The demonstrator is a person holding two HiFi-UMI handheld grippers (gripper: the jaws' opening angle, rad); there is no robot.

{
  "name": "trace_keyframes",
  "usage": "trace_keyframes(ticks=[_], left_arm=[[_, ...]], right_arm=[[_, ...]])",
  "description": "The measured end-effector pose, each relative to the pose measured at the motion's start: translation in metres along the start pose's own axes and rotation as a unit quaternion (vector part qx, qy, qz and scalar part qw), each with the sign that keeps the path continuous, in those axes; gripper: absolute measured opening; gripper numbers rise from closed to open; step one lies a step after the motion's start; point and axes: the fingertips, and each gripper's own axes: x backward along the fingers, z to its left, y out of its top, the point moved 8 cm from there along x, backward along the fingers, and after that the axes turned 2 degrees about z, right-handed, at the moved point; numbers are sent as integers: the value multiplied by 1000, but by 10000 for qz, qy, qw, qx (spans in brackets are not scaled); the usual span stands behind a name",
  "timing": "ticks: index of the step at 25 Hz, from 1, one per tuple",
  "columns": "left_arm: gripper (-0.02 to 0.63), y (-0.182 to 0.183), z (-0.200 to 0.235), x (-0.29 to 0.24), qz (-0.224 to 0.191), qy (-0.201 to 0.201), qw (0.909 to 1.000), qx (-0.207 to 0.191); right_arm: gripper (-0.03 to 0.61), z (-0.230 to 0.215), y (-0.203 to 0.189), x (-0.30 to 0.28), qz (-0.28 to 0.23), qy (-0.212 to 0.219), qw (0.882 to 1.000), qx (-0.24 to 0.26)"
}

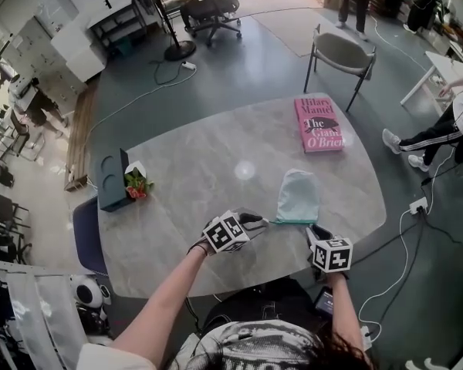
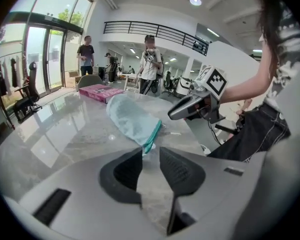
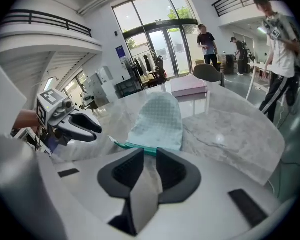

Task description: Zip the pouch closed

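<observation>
left gripper [image 2: 151,152]: your jaws apart, empty, pouch [image 2: 132,119] corner just beyond.
right gripper [image 3: 150,153]: your jaws slightly parted, empty, at zip edge [image 3: 135,146].
unclear: zip pull.

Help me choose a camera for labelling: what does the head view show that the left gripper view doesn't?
Only the head view: the dark box with flowers at the table's left edge. Only the left gripper view: the left gripper's jaws standing apart, the teal corner of the pouch just at their tips. Both: pouch, pink book, right gripper.
</observation>
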Motion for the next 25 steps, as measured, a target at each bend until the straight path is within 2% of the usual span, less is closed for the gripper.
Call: trace_keyframes(ticks=[4, 8, 15, 18, 25], left_arm=[[114, 1, -13, 18, -392, 234, 9987, 218], [110, -3, -28, 44, -968, 461, 9927, 551], [94, -19, -71, 95, -1844, 1131, 9718, 939], [94, -31, -88, 107, -2042, 1321, 9638, 1092], [94, -59, -127, 126, -2194, 1603, 9508, 1486]], right_arm=[[80, 21, 5, 17, -304, 197, 9993, 98], [80, 48, 8, 35, -642, 377, 9970, 218], [80, 97, -2, 65, -1053, 706, 9914, 317], [80, 113, -7, 74, -1131, 767, 9900, 363], [80, 138, -20, 92, -1093, 881, 9885, 555]])
